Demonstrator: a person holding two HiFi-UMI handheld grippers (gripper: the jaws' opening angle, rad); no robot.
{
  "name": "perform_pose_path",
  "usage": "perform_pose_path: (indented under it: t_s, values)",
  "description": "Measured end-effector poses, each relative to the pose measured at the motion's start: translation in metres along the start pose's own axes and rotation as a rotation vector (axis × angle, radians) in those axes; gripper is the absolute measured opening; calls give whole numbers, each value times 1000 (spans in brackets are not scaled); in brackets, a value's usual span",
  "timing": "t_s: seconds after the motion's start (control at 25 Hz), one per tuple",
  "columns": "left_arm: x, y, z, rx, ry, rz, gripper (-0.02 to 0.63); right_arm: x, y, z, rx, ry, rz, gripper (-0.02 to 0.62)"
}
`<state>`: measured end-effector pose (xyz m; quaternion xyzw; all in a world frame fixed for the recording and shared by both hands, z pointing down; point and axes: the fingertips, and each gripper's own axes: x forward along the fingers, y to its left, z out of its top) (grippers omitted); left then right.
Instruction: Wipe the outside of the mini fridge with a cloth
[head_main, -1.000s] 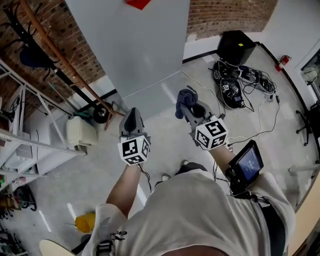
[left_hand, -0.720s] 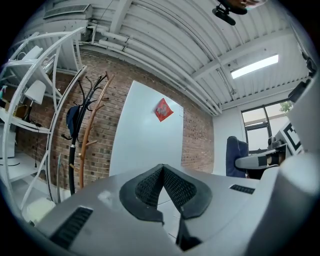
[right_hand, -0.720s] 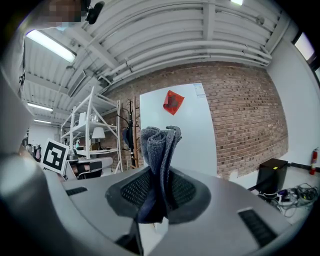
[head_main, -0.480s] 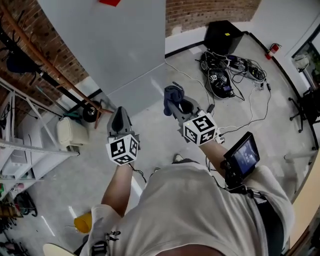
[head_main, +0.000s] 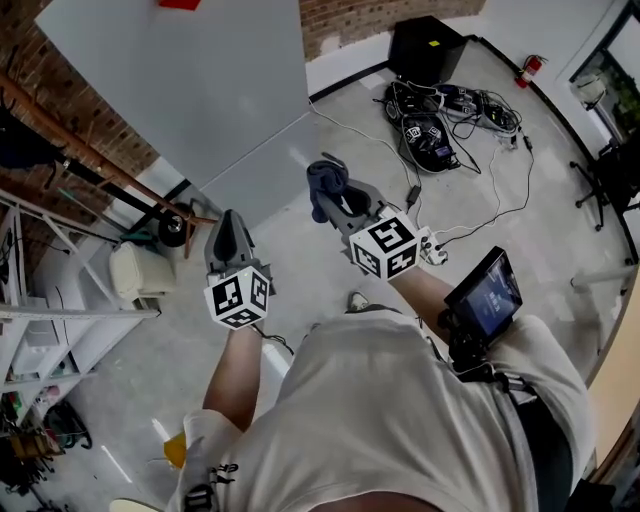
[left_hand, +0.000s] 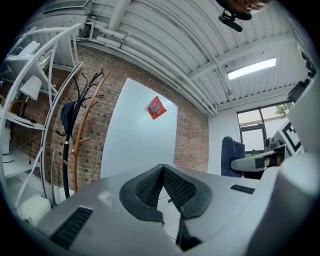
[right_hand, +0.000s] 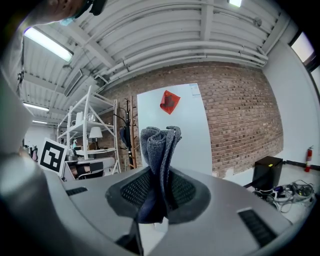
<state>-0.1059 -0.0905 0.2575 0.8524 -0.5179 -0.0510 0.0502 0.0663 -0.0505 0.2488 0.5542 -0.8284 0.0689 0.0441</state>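
The cloth (right_hand: 160, 145), pinched only by its lower fold in the right gripper (head_main: 331, 194), stands loose above the jaws and could drag free when pressed sideways on a surface (left gripper (left_hand: 161, 175) pressed together, empty).

My head camera sits above the person's shoulders and looks steeply down at the floor (head_main: 560, 170), with both arms mid-frame and the white panel (head_main: 190, 90) at upper left. Each gripper camera rides just behind its tongs, tilted upward. The left tongs (left_hand: 162, 170) fill that view's lower frame, and the right tongs (right_hand: 160, 172) with their cloth (right_hand: 159, 145) do likewise. All three views share the panel and its red tag (left_hand: 156, 107). The gripper views also share the brick wall (right_hand: 240, 125) and coat rack (left_hand: 82, 125).
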Motion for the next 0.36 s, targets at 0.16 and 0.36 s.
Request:
perform_pose_path:
  t_s: [0.16, 0.36]
  values:
    - [-2, 1, 1, 2, 3, -4, 0, 0, 5, 0, -6, 3, 7, 80]
    - [-4, 6, 0, 3, 6, -3, 0, 4, 10, 0, -12, 7, 15, 80]
